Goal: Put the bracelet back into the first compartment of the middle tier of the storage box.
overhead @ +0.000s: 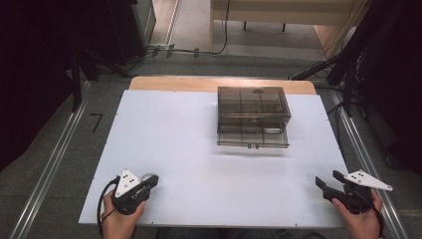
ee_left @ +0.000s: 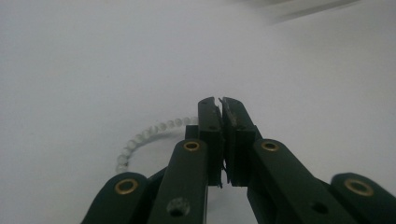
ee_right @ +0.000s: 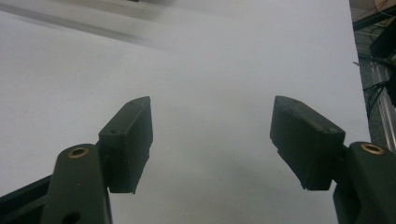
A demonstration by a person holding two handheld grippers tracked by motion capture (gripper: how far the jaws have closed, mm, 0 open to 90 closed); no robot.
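- Bead bracelet [ee_left: 149, 135]: a loop of small white beads lying on the white table [overhead: 199, 164], seen in the left gripper view. It sits at my left gripper [ee_left: 220, 103], and its far end runs in behind the left jaw, so I cannot tell whether any bead is pinched.
- In the high view I see a pale patch at the tip of that gripper [overhead: 152, 180], at the near left of the table; it is too small to make out as beads.
- Writing: I can read no brand, label or lettering on anything here.
- Edges and room: the left gripper sits close to the table's near and left edges. My right gripper [overhead: 326, 183] is at the near right corner, close to the right edge. Between the two grippers lies a wide stretch of bare white surface.
- A smoky, see-through drawer box [overhead: 253, 116] stands toward the far side of the table, right of centre, well apart from both grippers.
- Left gripper: its jaws are pressed together with only a hairline gap between the pads, low over the table.
- Right gripper [ee_right: 212, 135]: its jaws stand wide apart with nothing between them, only bare table beyond.
- A hand [overhead: 119, 221] holds each gripper from the bottom edge.
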